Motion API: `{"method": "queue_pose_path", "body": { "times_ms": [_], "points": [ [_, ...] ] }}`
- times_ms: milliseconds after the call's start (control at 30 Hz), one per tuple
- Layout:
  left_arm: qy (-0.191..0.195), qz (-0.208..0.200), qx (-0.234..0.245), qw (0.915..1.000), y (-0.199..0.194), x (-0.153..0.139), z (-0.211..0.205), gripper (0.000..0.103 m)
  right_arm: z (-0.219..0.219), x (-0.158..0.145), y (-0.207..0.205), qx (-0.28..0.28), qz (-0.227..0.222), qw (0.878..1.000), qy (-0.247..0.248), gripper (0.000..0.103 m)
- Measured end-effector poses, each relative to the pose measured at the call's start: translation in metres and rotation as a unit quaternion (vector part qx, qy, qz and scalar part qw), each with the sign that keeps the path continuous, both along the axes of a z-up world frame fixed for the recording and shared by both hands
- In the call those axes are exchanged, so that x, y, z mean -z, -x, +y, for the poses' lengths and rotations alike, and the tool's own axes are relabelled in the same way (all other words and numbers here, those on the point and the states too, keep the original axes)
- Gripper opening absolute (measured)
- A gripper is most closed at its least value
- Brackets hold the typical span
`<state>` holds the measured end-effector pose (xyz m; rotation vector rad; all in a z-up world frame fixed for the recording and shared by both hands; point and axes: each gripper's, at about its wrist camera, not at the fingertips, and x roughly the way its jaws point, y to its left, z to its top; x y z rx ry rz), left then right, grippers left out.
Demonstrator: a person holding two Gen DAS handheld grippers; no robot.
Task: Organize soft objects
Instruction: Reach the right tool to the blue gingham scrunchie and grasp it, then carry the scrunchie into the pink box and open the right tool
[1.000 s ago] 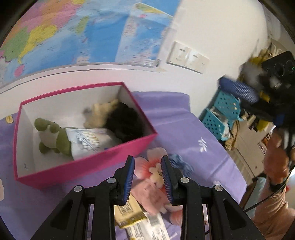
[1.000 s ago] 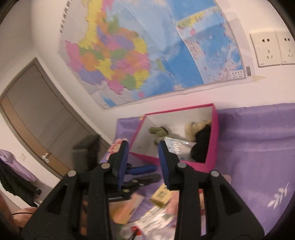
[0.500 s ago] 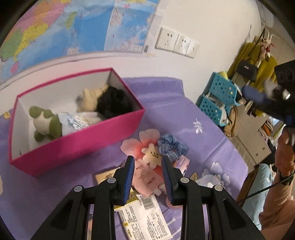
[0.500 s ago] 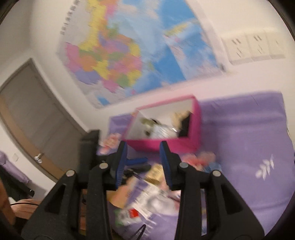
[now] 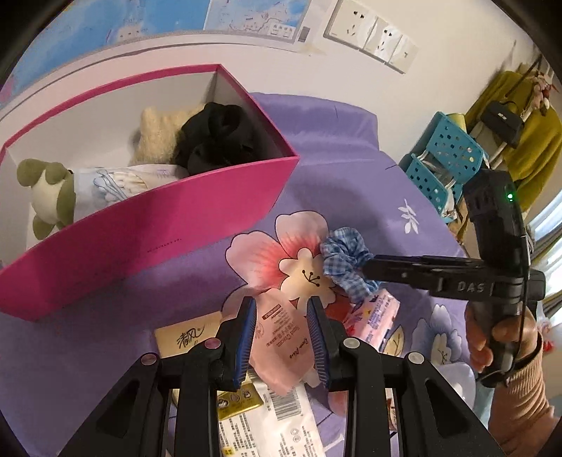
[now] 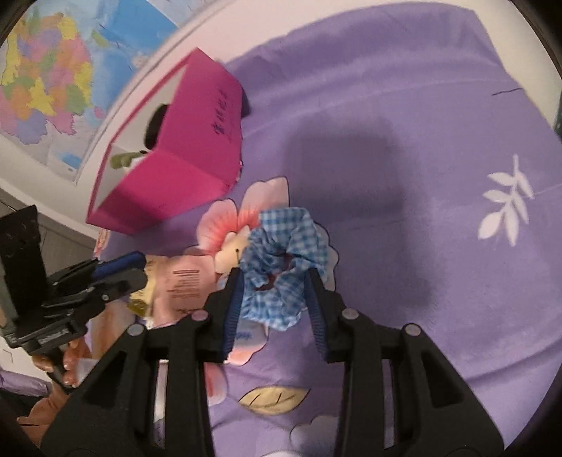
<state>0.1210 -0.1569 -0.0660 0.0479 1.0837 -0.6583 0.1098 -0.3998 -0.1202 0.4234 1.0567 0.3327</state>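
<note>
From my left wrist camera, my left gripper (image 5: 281, 330) sits low over the purple bedsheet (image 5: 351, 168) with its jaws spread on either side of a pink packet (image 5: 281, 337); the blue pads flank the packet, but I cannot tell whether they touch it. A yellow tissue pack (image 5: 189, 337) lies just beside that packet at about 9 o'clock, and a second pink pack (image 5: 372, 314) lies at 3 o'clock. The pink box (image 5: 147, 228) stands at 11 o'clock from the gripper, open at the top, and it holds a green plush toy (image 5: 49, 197) at its left end, a white printed pack (image 5: 116, 181) beside it, a cream plush (image 5: 158, 132) further back and a black soft item (image 5: 217, 139) at the right end. From my right wrist camera, my right gripper (image 6: 275, 291) has its jaws spread around the blue checked scrunchie (image 6: 284, 260), which lies on the sheet's printed flower, and the pads appear to press against the fabric's edges on both sides. The pink box shows at 11 o'clock in that view, well apart from the scrunchie. A world map (image 6: 45, 63) hangs on the wall behind the box, and wall sockets (image 5: 368, 31) show at 1 o'clock in the left view.
</note>
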Motion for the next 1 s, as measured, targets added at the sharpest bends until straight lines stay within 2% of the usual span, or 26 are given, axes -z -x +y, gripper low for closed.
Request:
{"method": "queue_pose_path", "body": {
  "times_ms": [67, 100, 200, 333, 567, 767, 933, 1000],
  "points": [
    [0.003, 0.006, 0.0, 1.0, -0.002, 0.002, 0.0, 0.03, 0.001, 0.005, -0.003, -0.004, 0.002, 1.0, 0.011, 0.025],
    [0.006, 0.009, 0.0, 0.9999, -0.003, 0.004, 0.0, 0.03, 0.002, 0.006, -0.004, -0.006, 0.004, 1.0, 0.012, 0.012],
    [0.013, 0.02, 0.002, 0.9997, -0.006, 0.007, 0.0, 0.03, 0.004, 0.0, -0.003, -0.011, -0.011, 1.0, 0.023, 0.007],
    [0.025, 0.018, 0.017, 0.9994, -0.004, 0.004, -0.004, 0.03, 0.014, -0.027, 0.006, -0.024, -0.054, 0.998, 0.018, 0.006],
    [0.071, 0.024, 0.033, 0.9966, -0.006, -0.012, -0.002, 0.044, 0.04, -0.098, 0.019, -0.065, -0.143, 0.987, 0.022, 0.006],
    [0.117, 0.017, 0.033, 0.9925, -0.008, -0.038, 0.014, 0.044, 0.068, -0.138, 0.016, -0.1, -0.192, 0.976, 0.019, 0.006],
    [0.122, -0.021, 0.003, 0.9923, -0.017, -0.07, 0.03, 0.042, 0.091, -0.163, 0.009, -0.13, -0.225, 0.966, 0.004, 0.006],
    [0.12, -0.032, -0.015, 0.9921, -0.025, -0.079, 0.035, 0.036, 0.102, -0.172, 0.0, -0.138, -0.235, 0.962, 0.005, 0.006]
  ]
}}
